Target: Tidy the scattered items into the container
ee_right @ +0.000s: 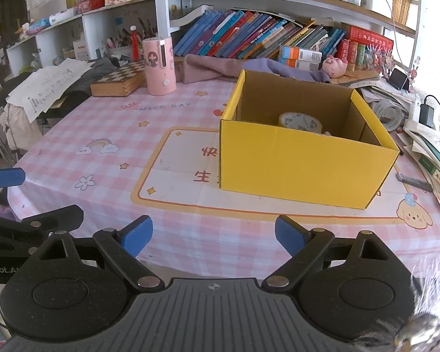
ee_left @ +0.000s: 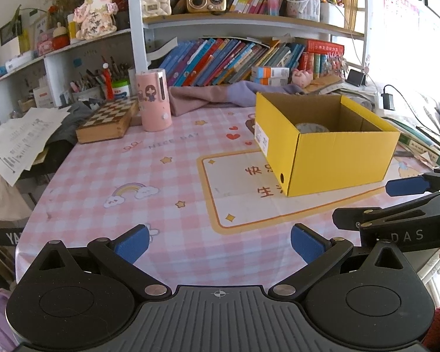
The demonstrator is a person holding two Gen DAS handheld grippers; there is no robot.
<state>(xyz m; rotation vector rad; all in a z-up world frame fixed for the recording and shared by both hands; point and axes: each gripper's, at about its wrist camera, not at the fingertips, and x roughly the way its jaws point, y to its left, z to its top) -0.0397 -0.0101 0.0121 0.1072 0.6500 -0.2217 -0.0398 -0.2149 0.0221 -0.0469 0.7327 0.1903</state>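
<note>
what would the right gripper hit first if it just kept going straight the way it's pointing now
Probably the pink checked tablecloth just short of the yellow box. The right gripper is open and empty, tilted down at bare cloth. If it runs shallower than it looks, it meets the box's near wall instead; depth is hard to judge.

Your left gripper [ee_left: 218, 245] sits low over the pink checked tablecloth [ee_left: 108, 173]. Its two blue pads [ee_left: 133, 243] are wide apart with nothing between them. Ahead and to the right stands the yellow cardboard box [ee_left: 337, 158], open on top. Inside it you can see part of a roll of tape [ee_left: 312, 127]. Your right gripper [ee_left: 407, 202] pokes in from the right edge, near the box but not touching it. At the back of the table are a pink cup-shaped holder [ee_left: 155, 101] and, just beside it, a wooden chessboard box [ee_left: 108, 121].
</note>
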